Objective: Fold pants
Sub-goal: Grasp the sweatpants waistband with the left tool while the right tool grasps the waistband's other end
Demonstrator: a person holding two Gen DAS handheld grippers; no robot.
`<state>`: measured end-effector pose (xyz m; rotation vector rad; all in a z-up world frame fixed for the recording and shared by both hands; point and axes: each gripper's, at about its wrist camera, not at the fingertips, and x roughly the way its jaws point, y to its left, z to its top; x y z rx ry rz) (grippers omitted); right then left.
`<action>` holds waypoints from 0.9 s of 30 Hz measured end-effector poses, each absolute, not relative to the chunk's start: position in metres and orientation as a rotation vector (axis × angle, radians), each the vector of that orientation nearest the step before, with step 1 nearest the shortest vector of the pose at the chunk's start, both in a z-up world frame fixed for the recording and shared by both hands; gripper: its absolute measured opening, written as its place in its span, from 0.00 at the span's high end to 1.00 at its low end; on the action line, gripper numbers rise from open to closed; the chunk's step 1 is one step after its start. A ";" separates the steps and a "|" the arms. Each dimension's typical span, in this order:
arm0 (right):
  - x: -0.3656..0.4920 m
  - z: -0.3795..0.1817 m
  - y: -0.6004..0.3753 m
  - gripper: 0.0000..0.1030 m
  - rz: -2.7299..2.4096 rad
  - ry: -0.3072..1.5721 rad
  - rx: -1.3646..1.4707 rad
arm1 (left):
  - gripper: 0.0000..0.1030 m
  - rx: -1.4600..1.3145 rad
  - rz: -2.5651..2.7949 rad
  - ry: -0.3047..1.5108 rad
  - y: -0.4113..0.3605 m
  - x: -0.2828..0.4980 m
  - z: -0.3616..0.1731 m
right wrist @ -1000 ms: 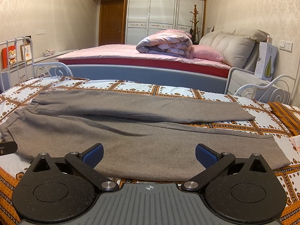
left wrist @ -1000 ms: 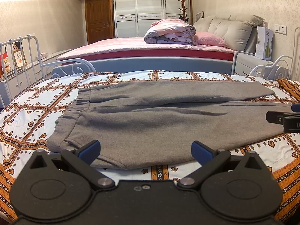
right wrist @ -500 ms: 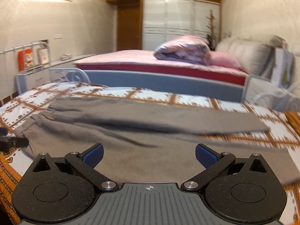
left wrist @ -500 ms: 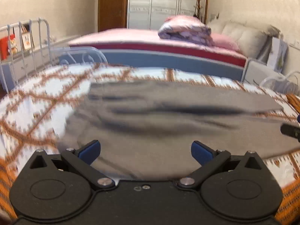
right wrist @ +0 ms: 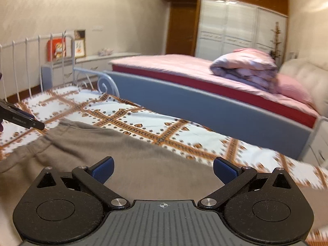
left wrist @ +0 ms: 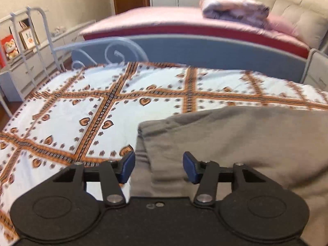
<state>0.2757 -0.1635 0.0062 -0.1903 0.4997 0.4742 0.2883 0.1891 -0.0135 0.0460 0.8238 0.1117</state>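
- We see the grey pants (left wrist: 235,143) lying on the near bed, on a white bedspread (left wrist: 82,110) printed with orange bands and small hearts.
- In the left wrist view the pants fill the lower right, and their left edge — a thick, layered end — runs down between the two blue pads (left wrist: 128,167) of the left gripper (left wrist: 158,167).
- The left gripper's jaws are closing; cloth lies in the gap, but the pads stand clear of it on both sides and do not yet press on it.
- In the right wrist view the right gripper (right wrist: 163,169) hangs over the middle of the pants (right wrist: 133,155), its jaws spread wide with nothing pinched between them.
- At the left edge of that view a dark finger of the left gripper (right wrist: 30,122) shows just beside the gathered waistband end of the pants; we cannot tell whether it touches the cloth.
- A white metal bed rail (right wrist: 51,61) stands at the far left end of the near bed.
- Beyond the near bed stands a second bed with a pink cover (right wrist: 184,65), and on it a rolled quilt (right wrist: 244,69) — both views are somewhat blurred.
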 end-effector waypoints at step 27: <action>0.467 -0.102 -0.074 0.76 0.765 0.749 -0.404 | 0.63 0.083 -0.051 0.899 0.208 0.374 -0.067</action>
